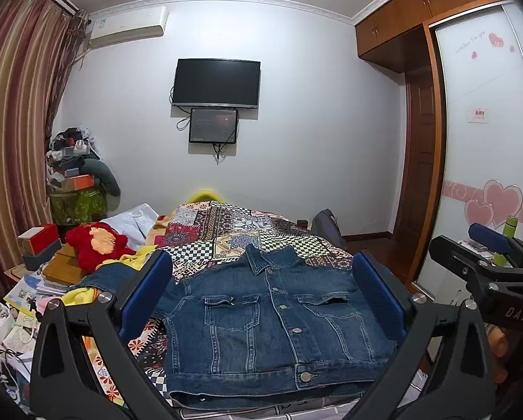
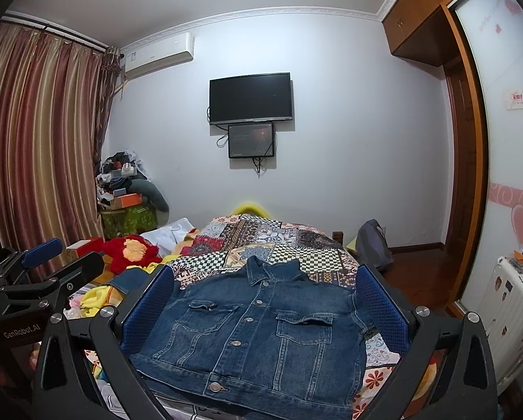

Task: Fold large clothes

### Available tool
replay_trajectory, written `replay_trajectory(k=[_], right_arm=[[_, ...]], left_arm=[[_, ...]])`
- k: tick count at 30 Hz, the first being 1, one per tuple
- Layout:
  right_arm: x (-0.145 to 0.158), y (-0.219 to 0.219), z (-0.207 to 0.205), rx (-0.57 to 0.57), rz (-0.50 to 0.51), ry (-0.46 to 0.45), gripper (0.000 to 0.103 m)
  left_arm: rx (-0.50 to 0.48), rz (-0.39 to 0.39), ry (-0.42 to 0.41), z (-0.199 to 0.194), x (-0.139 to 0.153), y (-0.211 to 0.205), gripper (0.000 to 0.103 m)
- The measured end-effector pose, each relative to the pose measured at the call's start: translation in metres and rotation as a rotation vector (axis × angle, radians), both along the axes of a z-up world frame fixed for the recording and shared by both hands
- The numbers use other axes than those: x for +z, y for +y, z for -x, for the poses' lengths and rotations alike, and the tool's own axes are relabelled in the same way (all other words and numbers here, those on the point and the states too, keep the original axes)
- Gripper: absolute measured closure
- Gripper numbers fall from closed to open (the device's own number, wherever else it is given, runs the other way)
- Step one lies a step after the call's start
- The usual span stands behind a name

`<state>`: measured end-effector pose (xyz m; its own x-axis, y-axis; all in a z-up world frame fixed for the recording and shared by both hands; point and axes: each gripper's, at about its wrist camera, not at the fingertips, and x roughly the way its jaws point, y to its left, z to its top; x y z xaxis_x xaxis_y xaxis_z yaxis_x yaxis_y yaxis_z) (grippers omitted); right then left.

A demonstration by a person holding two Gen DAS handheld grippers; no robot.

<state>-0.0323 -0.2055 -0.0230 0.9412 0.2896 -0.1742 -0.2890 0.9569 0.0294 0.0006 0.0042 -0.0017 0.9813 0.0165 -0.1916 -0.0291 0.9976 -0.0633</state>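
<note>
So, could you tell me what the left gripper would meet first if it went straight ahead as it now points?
Probably the denim jacket, lying buttoned on the bed between the left gripper's open fingers; depth is unclear.

Two pieces of lettering can be read, both on gripper bodies. In the left wrist view, white capitals "DAS" stand on the black body of the right gripper (image 1: 499, 245) at the right edge. In the right wrist view, "GenRobot.AI" is printed in pale letters on the dark body of the left gripper (image 2: 48, 255) at the left edge. The wardrobe door (image 1: 485, 105) bears pink script and a small label, both too blurred to read.
</note>
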Motion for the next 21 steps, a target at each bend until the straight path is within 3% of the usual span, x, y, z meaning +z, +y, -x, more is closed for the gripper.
replay_trajectory(k=[21], right_arm=[[-0.0003, 0.0007, 0.0014, 0.0, 0.001, 0.001, 0.0]], left_arm=[[-0.002, -0.011, -0.006, 0.0045, 0.0013, -0.0026, 0.0]])
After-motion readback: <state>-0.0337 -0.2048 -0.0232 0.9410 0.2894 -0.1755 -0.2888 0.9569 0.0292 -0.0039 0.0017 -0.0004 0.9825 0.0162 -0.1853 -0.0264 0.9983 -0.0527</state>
